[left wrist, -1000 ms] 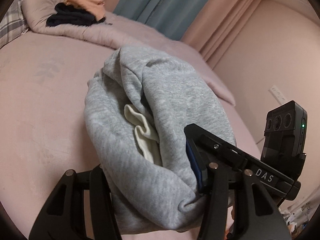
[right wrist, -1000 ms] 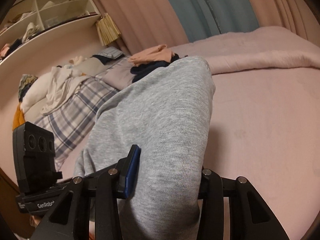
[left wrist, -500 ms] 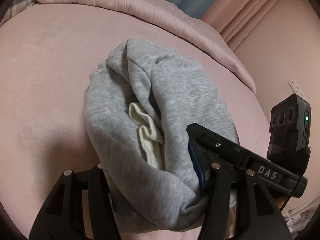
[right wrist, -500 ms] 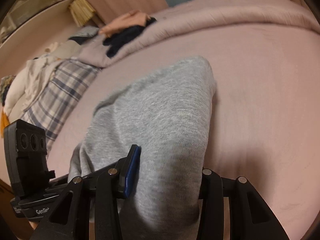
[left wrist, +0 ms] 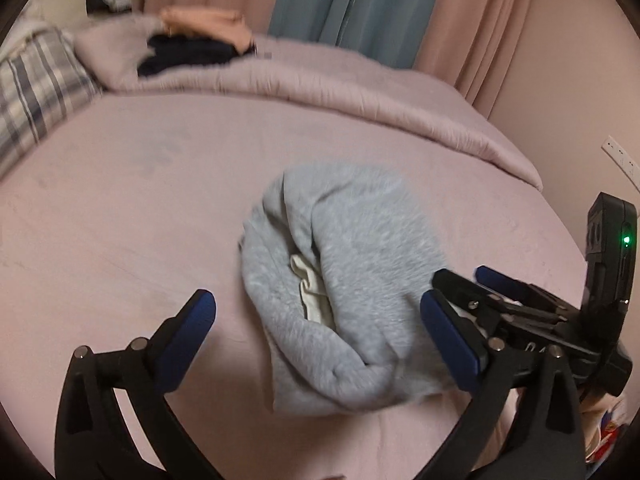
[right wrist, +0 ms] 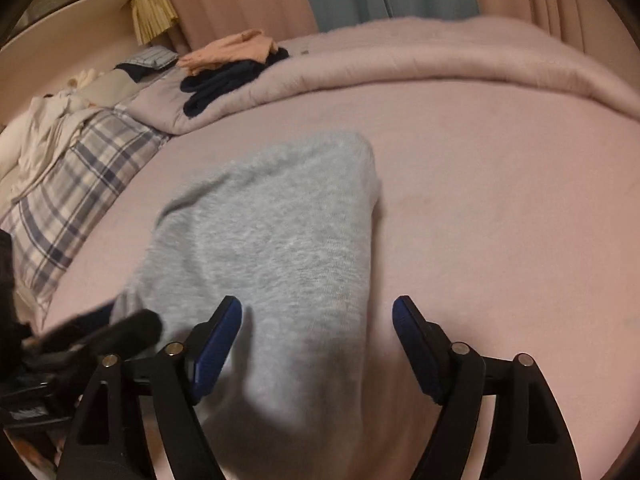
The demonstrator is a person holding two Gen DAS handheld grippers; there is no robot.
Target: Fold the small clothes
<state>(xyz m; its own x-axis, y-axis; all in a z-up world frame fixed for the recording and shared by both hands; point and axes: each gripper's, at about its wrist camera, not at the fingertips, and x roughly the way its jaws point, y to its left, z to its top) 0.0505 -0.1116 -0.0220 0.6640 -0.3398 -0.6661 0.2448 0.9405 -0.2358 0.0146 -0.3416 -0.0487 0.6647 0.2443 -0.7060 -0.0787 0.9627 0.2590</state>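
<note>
Bare pink bed [left wrist: 120,208] lies left of the left gripper [left wrist: 316,320] and right of the right gripper [right wrist: 318,320]. The grey garment [left wrist: 352,248] lies between and ahead of both; the rolled duvet [left wrist: 360,92] bars the far side.

left claw [left wrist: 320,328] just spread wide, right claw [right wrist: 316,344] likewise

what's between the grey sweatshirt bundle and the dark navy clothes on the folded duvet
Only bare pink bedsheet and the duvet's edge separate the grey sweatshirt bundle from the dark navy clothes; both wrist views show it.
</note>
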